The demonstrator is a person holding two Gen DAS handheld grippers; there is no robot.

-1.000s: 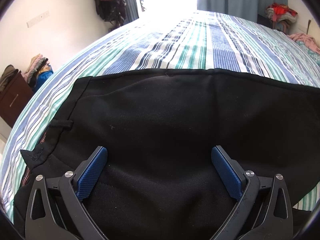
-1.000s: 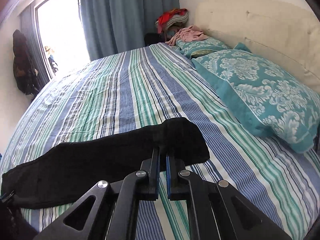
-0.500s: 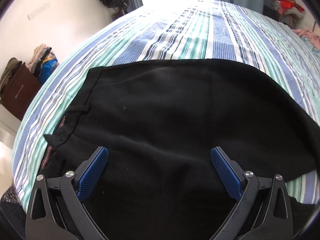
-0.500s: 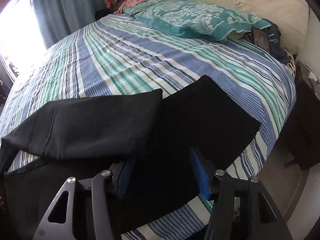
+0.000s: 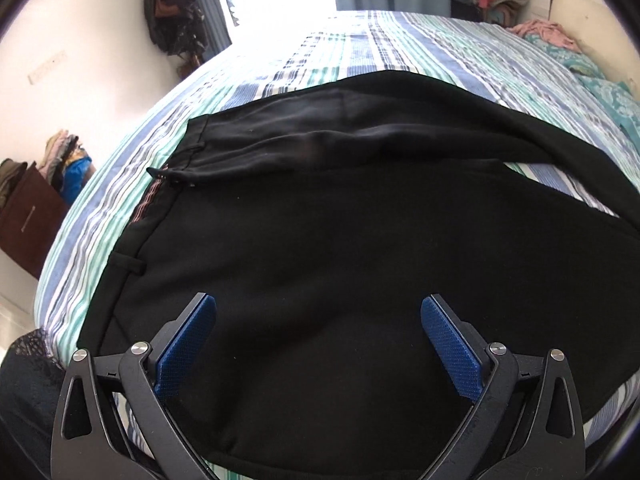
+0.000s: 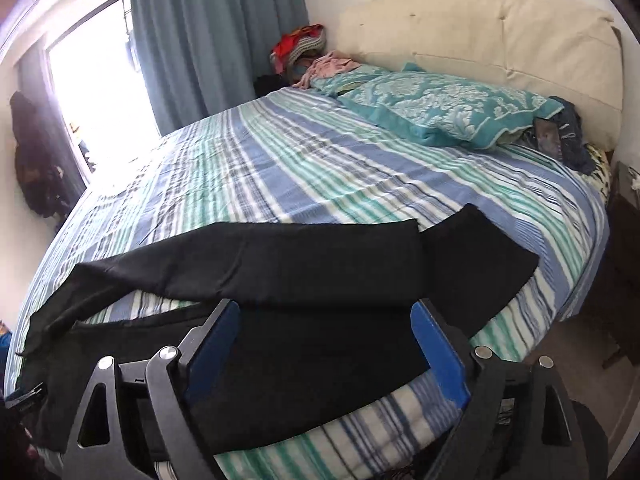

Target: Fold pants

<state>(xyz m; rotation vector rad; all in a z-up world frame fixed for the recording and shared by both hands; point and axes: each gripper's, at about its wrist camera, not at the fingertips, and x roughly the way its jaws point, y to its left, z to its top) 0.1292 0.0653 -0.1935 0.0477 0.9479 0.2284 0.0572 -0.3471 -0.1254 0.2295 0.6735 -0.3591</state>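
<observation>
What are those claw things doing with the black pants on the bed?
Someone is folding black pants on the striped bed, holding a pair of tongs in each hand. The right tongs have just been opening and now stand wide, with nothing pinched between them. The left tongs are open too, above the waist end of the pants. The two legs lie spread apart, one in front of the other, so the folding isn't finished.
</observation>
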